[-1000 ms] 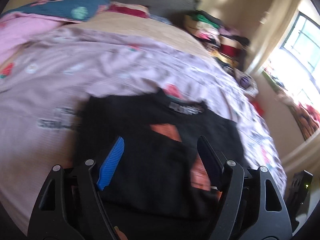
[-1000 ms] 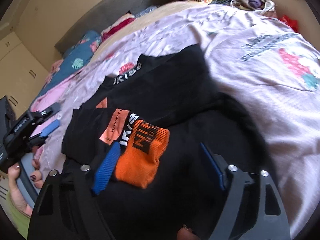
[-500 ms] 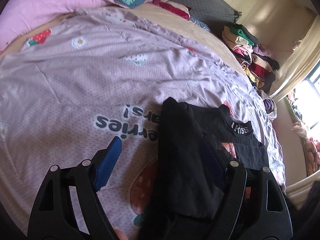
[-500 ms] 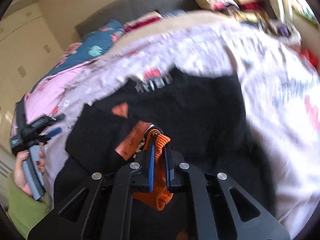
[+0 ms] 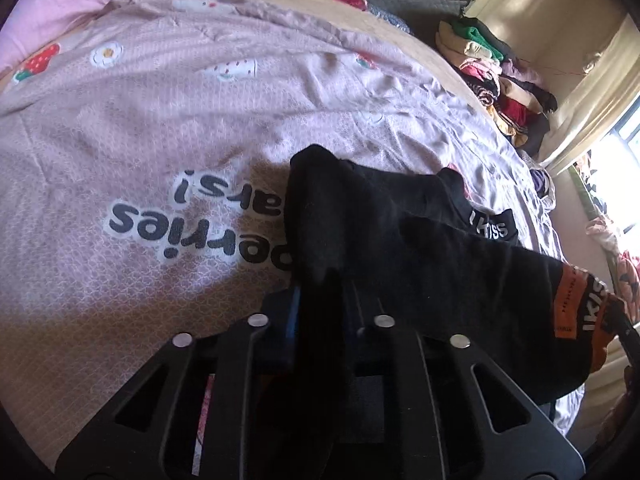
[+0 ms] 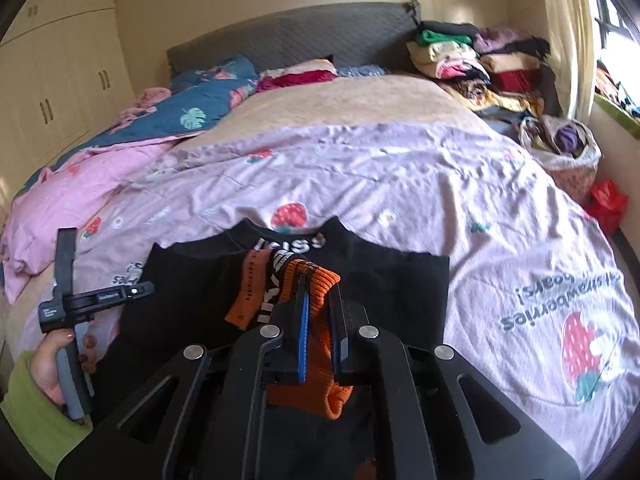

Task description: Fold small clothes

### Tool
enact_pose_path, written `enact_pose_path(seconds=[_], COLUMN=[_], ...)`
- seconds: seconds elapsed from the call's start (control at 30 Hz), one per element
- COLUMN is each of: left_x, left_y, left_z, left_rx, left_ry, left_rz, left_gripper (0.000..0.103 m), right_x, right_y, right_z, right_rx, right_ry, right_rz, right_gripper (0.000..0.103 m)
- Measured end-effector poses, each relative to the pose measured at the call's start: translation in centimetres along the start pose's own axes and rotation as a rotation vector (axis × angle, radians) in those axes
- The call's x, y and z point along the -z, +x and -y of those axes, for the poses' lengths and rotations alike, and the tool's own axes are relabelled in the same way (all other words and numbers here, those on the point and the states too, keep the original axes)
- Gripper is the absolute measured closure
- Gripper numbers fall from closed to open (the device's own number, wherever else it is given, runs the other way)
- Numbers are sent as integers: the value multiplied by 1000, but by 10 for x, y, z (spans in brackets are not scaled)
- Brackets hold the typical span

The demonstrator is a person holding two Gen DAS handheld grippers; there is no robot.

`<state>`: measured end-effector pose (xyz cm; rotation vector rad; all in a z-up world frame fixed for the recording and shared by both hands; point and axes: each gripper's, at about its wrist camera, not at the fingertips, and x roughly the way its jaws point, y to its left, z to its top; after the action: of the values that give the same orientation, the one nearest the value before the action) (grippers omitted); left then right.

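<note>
Your left claw [image 5: 320, 296] pinches the black sweater [image 5: 400, 240] by its black sleeve; your right claw [image 6: 322, 312] grips the orange cuff [image 6: 316, 280] — sweater partly lifted off the bed [image 6: 400, 184]

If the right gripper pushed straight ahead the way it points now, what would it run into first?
Probably the black top's body on the bed, just beyond the orange cuff that the right gripper clamps; depth is hard to judge.
</note>
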<state>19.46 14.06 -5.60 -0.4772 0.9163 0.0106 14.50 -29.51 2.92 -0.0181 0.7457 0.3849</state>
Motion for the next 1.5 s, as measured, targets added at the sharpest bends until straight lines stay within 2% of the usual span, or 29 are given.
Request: enact_pose_path(seconds=[0.27, 0.43, 0.63, 0.7, 0.73, 1.03, 1.2, 1.37, 1.5], left_x=[-2, -2, -2, -3, -3, -6, -2, 8, 21], left_y=[-8, -8, -10, -13, -15, -43, -44, -38, -26], left_z=[-1, 2, 3, 5, 5, 14, 28, 49, 65], left_rx=[3, 3, 4, 6, 6, -20, 12, 42, 69], left_ry=[14, 21, 18, 21, 23, 65, 107, 164, 210], left_rz=[20, 20, 21, 29, 33, 106, 82, 47, -14], left_gripper=[98, 98, 98, 98, 98, 98, 98, 89, 82], right_x=[15, 24, 31, 31, 32, 40, 43, 46, 48], right_y=[25, 39, 39, 36, 33, 35, 37, 40, 44], right_z=[-2, 7, 17, 20, 22, 11, -2, -15, -24], right_rx=[113, 146, 161, 158, 157, 85, 49, 22, 4], right_ry=[-53, -20, 37, 53, 63, 63, 48, 20, -2], right_rz=[-34, -70, -78, -71, -67, -103, -116, -132, -144], right_gripper=[95, 95, 84, 67, 66, 66, 66, 66, 66])
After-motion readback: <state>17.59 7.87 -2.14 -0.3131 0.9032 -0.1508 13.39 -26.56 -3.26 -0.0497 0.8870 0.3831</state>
